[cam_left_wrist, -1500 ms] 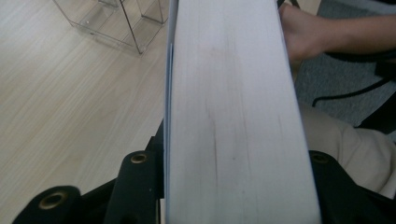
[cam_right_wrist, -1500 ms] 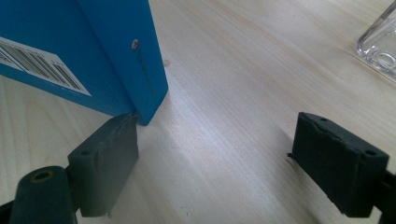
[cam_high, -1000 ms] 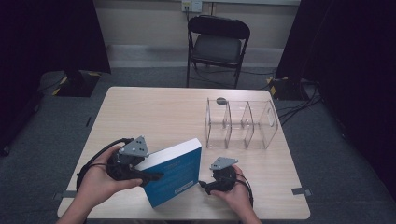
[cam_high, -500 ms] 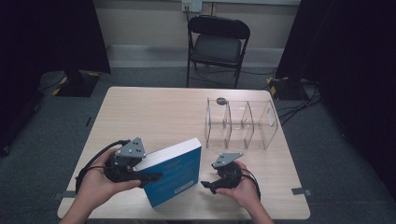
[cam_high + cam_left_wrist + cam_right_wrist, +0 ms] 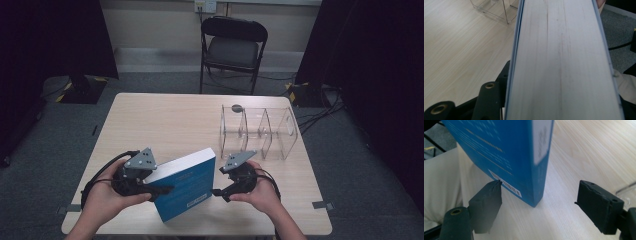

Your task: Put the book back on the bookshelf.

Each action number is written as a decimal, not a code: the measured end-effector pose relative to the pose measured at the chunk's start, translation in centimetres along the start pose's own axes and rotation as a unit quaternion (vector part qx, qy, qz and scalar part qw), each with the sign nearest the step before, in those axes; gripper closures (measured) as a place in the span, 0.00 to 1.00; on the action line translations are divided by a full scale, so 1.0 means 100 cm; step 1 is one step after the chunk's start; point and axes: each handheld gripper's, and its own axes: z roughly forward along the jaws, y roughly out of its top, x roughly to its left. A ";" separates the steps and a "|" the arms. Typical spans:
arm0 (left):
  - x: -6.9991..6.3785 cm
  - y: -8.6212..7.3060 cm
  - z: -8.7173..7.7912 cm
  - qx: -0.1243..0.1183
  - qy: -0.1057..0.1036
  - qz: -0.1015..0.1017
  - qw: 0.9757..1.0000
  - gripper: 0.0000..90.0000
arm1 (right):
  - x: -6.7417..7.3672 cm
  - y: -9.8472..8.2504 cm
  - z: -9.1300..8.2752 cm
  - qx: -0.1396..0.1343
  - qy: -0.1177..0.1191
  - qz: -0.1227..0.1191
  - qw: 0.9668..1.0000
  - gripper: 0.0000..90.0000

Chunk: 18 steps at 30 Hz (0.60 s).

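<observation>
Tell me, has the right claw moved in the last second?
Yes. In the high view the right claw has shifted up the picture, toward the clear organizer, beside the blue book.

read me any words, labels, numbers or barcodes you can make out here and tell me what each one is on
No text here is sharp enough to quote.
blue book cover: lines of pale print, too blurred to read.
white label near the book's edge: grey print, blurred.
barcode sticker low on the cover: bars visible, digits too small.
clear organizer and table: no writing.
</observation>
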 end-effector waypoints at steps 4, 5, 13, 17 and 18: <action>-0.001 0.000 0.000 -0.001 0.001 -0.004 1.000 0.54 | 0.001 0.014 -0.007 -0.003 0.013 -0.006 1.000 0.21; -0.001 0.000 0.000 -0.001 0.001 -0.004 1.000 0.54 | 0.000 0.018 -0.009 -0.003 0.017 -0.008 1.000 0.21; 0.000 -0.001 -0.001 0.010 0.004 -0.004 1.000 0.54 | -0.002 0.037 -0.016 0.016 0.027 -0.031 0.999 0.21; 0.001 -0.001 -0.001 0.008 0.002 -0.002 1.000 0.55 | -0.002 0.046 -0.019 0.018 0.035 -0.031 0.999 0.22; 0.000 0.000 -0.001 0.016 0.006 -0.001 1.000 0.55 | -0.002 0.049 -0.020 0.021 0.036 -0.031 0.999 0.22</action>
